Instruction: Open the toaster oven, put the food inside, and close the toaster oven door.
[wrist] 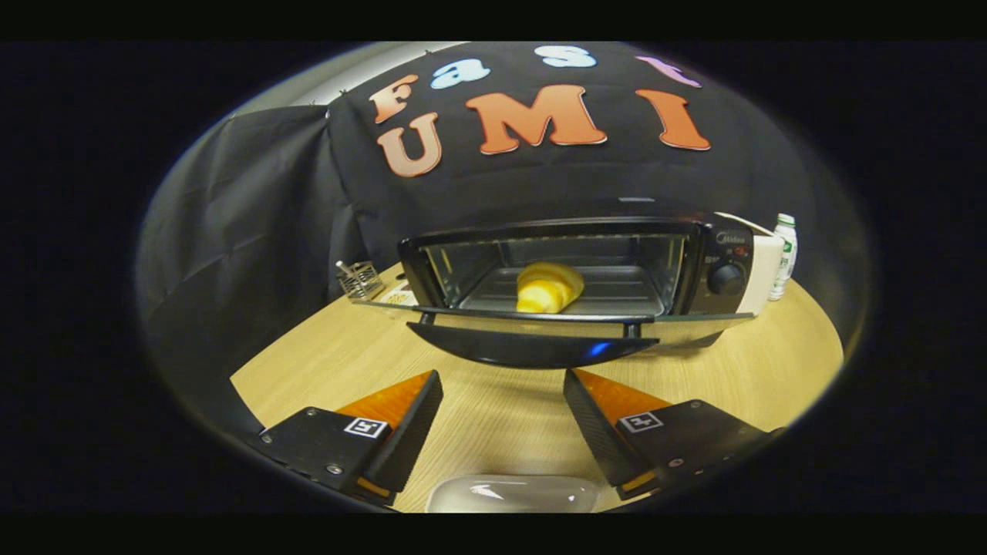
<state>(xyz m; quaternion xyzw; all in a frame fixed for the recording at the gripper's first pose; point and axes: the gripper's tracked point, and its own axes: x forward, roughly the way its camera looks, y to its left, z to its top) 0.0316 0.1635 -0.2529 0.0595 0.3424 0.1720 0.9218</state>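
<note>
A black toaster oven (717, 254) stands on the wooden table (501, 416) with its glass door (532, 339) folded down flat towards me. A yellow bread roll (547, 287) lies on the metal tray inside the oven chamber. My gripper (503, 379) hovers just in front of the lowered door's handle, a little below it. It is open, with nothing between its fingers. The roll lies well beyond the fingertips.
A small wire rack (359, 279) sits on the table left of the oven. A white bottle with a green label (783, 256) stands right of the oven. A pale, shiny rounded object (513, 495) lies on the table close below the fingers.
</note>
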